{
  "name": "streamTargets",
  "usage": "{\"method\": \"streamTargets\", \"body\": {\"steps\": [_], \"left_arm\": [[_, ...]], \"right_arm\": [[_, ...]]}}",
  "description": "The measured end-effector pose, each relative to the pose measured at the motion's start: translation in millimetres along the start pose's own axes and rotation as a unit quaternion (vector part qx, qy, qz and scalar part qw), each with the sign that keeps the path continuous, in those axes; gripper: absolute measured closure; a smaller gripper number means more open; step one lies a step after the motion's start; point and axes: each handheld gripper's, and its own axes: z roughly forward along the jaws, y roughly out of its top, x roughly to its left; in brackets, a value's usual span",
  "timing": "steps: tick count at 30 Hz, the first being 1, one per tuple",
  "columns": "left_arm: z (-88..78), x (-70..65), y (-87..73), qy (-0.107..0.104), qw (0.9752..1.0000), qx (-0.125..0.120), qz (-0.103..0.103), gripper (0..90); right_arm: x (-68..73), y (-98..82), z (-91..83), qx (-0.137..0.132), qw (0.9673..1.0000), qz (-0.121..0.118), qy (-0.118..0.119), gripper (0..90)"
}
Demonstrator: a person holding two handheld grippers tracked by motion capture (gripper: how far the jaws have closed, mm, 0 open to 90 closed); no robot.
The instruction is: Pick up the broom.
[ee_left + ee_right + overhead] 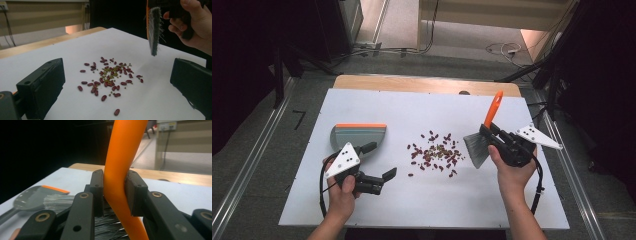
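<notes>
Recording lab or test studio, not a home.

White board [422, 200] laid on a wooden table [422, 84], standing between metal floor rails [252, 165]. Dark stands and black drapes flank both sides. Loose cables [507, 49] trail across the grey floor beyond the table; a wall socket strip [166, 125] and light wooden panelling [45, 17] sit behind.

The scattered beans [434, 152] are seen from high above in the high view and from low, close beside them, in the left gripper view [107, 76].
</notes>
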Motion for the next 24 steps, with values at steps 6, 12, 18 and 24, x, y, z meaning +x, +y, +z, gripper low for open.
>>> {"method": "streamTargets", "body": {"steps": [6, 12, 18, 24], "left_arm": [[26.5, -6.9, 2.2, -0.018, 0.9997, 0.005, -0.015, 2.3], [41.3, -16.3, 2.5, -0.049, 0.9981, 0.004, -0.038, 3.8], [54.0, -30.8, 3.6, -0.066, 0.9961, 0.022, -0.055, 10.2], [64.8, -48.7, 4.7, -0.069, 0.996, 0.034, -0.044, 27.1]], "right_arm": [[23.1, 2.5, 6.2, -0.01, 0.9996, -0.005, 0.025, 68.7], [45.4, -4.1, 12.3, -0.008, 0.999, -0.009, 0.044, 68.7], [68.2, -12.0, 19.5, -0.007, 0.9984, -0.008, 0.056, 68.7], [92.5, -17.7, 24.7, -0.002, 0.9971, -0.017, 0.074, 68.7]]}}
